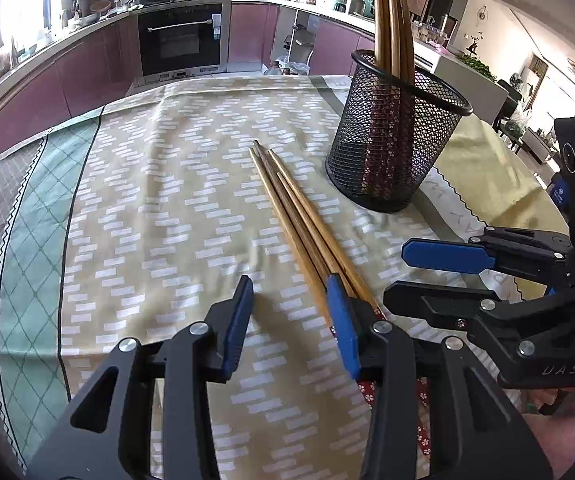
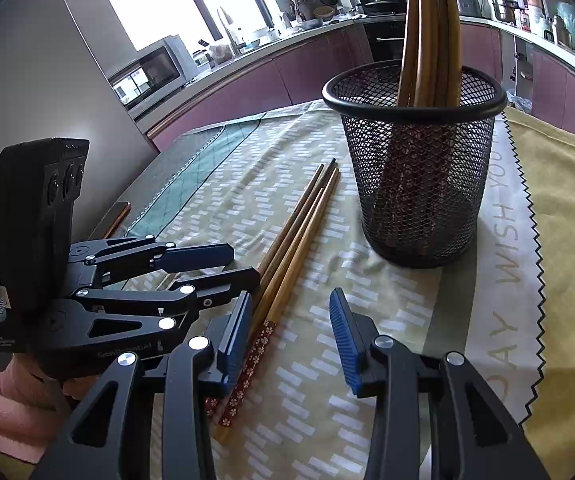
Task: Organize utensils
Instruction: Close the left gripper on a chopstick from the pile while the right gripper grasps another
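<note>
Partly done, judging by how things lie. Several chopsticks (image 1: 393, 20) already stand upright in the black mesh holder (image 1: 395, 136), leaning against its rim, patterned ends down. That part you can count as finished.

What's left: a loose bundle of chopsticks (image 1: 307, 224) lies flat on the patterned tablecloth (image 1: 147, 200), just beside the holder on its near-left side as your left camera sees it, thin tips pointing toward the holder's base and the red flowered ends toward you. I count three, maybe four; the overlap makes it hard to tell.

Your left gripper (image 1: 293, 320) is spread wide, holding nothing. Its right-side finger pad (image 1: 341, 324) sits right at the bundle, at or over the sticks, but the bundle is not between the pads.

Your right gripper (image 2: 291, 338) is likewise spread and empty, low over the cloth in front of the holder, with the bundle (image 2: 295, 240) just outside its left pad (image 2: 237, 340).

So roughly half the job remains: the loose sticks need picking up and standing in the holder. Neither gripper has a grasp yet.
</note>
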Tool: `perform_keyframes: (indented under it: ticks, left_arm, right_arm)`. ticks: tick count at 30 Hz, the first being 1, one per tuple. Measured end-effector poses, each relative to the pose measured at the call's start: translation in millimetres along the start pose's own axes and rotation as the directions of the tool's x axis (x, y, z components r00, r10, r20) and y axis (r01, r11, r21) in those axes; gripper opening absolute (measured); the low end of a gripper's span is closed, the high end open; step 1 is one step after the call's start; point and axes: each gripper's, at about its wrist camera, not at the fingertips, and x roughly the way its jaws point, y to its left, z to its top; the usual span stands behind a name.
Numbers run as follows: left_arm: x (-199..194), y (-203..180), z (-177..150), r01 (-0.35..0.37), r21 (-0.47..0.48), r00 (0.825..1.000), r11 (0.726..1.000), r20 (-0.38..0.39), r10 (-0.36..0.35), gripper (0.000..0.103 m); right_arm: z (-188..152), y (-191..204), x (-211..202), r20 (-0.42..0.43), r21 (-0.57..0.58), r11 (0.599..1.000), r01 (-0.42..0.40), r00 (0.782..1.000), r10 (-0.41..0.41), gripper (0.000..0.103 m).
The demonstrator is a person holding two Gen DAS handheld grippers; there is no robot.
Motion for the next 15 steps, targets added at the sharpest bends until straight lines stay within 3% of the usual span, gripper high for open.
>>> perform_keyframes:
  ticks: [8, 15]
  left_arm:
    - [5.1, -0.4, 1.7, -0.05, 0.017, 0.999, 0.999, -0.003, 0.05, 0.035]
    - [2.3, 6.4, -0.6, -0.037, -0.026, 0.999, 0.999, 0.001, 0.037, 0.03]
  right_arm:
    - [2.0, 1.1, 2.9, -0.002, -0.001, 1.0, 0.006, 1.0, -0.006, 0.039]
    - [6.2, 5.4, 11.0, -0.011, -0.015, 0.999, 0.029, 0.999, -0.03, 0.038]
